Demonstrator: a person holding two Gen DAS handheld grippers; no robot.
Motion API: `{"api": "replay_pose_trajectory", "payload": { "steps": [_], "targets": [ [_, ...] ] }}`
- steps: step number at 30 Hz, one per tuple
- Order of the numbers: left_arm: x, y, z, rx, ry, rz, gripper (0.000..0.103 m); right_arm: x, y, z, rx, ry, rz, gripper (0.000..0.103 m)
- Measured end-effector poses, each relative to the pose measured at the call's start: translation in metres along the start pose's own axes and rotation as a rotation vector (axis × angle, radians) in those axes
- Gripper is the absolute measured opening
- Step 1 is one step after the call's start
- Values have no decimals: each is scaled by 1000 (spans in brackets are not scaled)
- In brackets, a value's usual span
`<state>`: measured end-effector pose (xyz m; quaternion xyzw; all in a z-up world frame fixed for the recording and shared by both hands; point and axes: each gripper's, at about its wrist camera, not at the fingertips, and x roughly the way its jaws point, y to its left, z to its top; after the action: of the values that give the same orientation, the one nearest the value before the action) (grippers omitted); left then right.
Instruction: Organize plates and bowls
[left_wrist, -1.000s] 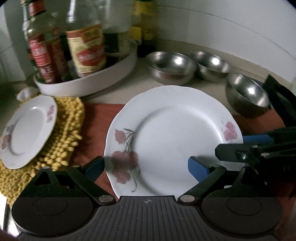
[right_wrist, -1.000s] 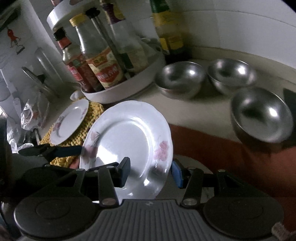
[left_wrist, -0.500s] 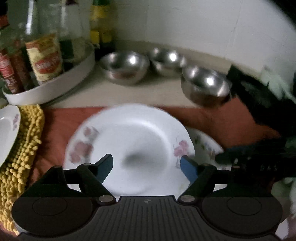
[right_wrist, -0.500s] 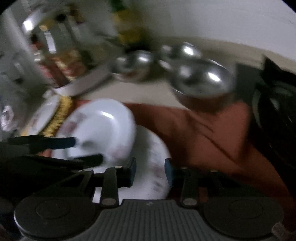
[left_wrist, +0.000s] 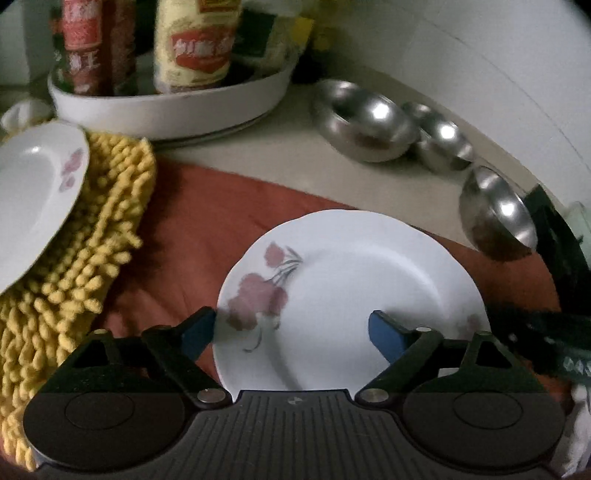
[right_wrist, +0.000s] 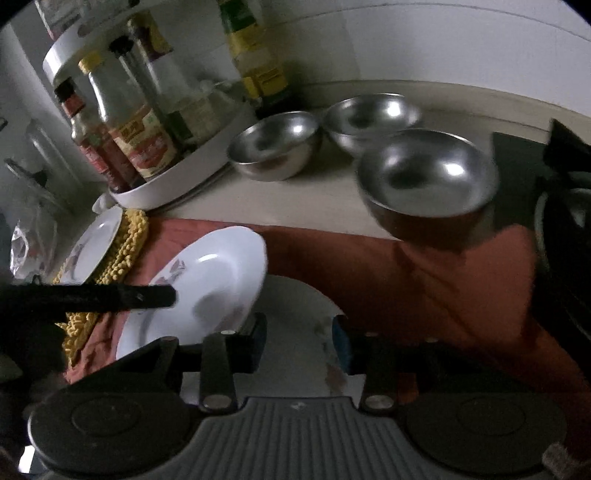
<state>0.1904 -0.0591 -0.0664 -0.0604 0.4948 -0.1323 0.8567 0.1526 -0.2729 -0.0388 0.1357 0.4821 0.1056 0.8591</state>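
A large white plate with pink flowers (left_wrist: 351, 288) lies on the red cloth (left_wrist: 229, 206), just beyond my left gripper (left_wrist: 291, 332), whose jaws are opening wide above its near rim without pressing it. In the right wrist view this plate (right_wrist: 214, 273) leans tilted over the left part of a second white plate (right_wrist: 295, 306). My right gripper (right_wrist: 297, 339) hovers over that second plate, its narrow jaws opening, nothing gripped. A small flowered plate (left_wrist: 33, 192) rests on the yellow mat (left_wrist: 92, 258). Three steel bowls (right_wrist: 273, 147) (right_wrist: 373, 118) (right_wrist: 424, 173) stand behind.
A white turntable tray (left_wrist: 166, 107) with several sauce bottles stands at the back left against the tiled wall. A dark stove top (right_wrist: 561, 240) borders the cloth on the right. A crumpled clear bag (right_wrist: 26, 240) lies at the far left.
The large plate's rim sat between the right jaws a second ago; now it is out of them and rests over the second plate. Both cameras have shifted and come closer to the cloth.
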Motion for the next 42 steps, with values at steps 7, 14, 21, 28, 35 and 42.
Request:
{"api": "replay_pose_trajectory", "payload": {
  "steps": [7,14,21,28,35,42],
  "targets": [
    [3,18,17,-22,6,-11,94,12,1,9,-11,4,-35,37],
    [8,-9,10,71,23,-30,96,14,1,11,-15,2,-42,39],
    [-10,-34,-7,165,-7,-53,98,3,-10,-2,5,35,-61,39],
    [-21,-53,-21,222,-12,-113,94,-13,-11,-23,-49,89,-133,39],
    [-27,-55,-27,212,-26,-110,93,-31,-23,-25,-35,25,-178,43],
    [-40,-43,-30,190,-62,3,94,-26,-6,-23,-60,3,-118,44]
  ]
}}
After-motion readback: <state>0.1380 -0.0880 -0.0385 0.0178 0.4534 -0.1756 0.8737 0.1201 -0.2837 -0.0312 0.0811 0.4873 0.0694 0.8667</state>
